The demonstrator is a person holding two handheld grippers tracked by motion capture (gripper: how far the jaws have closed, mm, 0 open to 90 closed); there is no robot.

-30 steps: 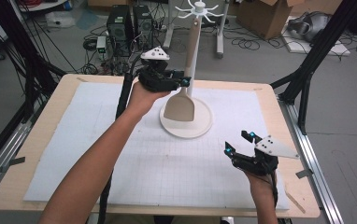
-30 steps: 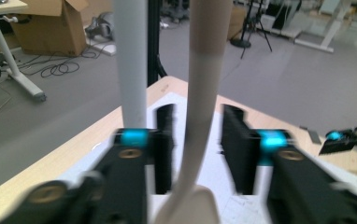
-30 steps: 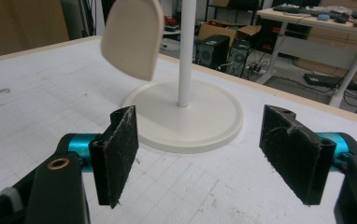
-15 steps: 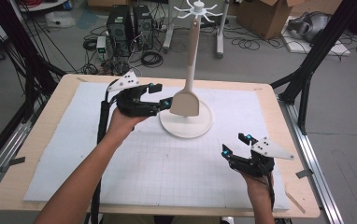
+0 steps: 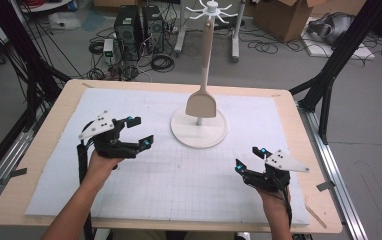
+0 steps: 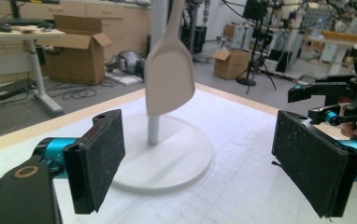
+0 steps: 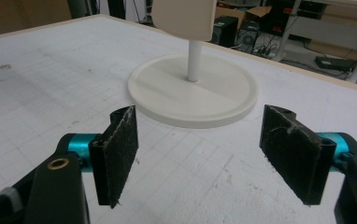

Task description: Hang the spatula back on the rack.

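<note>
Lab: cardboard boxes [image 6: 76,44], floor cables [image 5: 161,62], computer tower [image 5: 126,27], workbenches.

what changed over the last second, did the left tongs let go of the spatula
Yes. The left tongs were at the spatula a second ago; they have since drawn back toward the person and leftward, open and empty. The spatula stays hanging on the stand. The right tongs stayed put, open.

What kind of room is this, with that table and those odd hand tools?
Most likely a lab or workshop: computer towers and tangled cables sit on the floor, cardboard boxes stand about, and a black frame surrounds the table.
</note>
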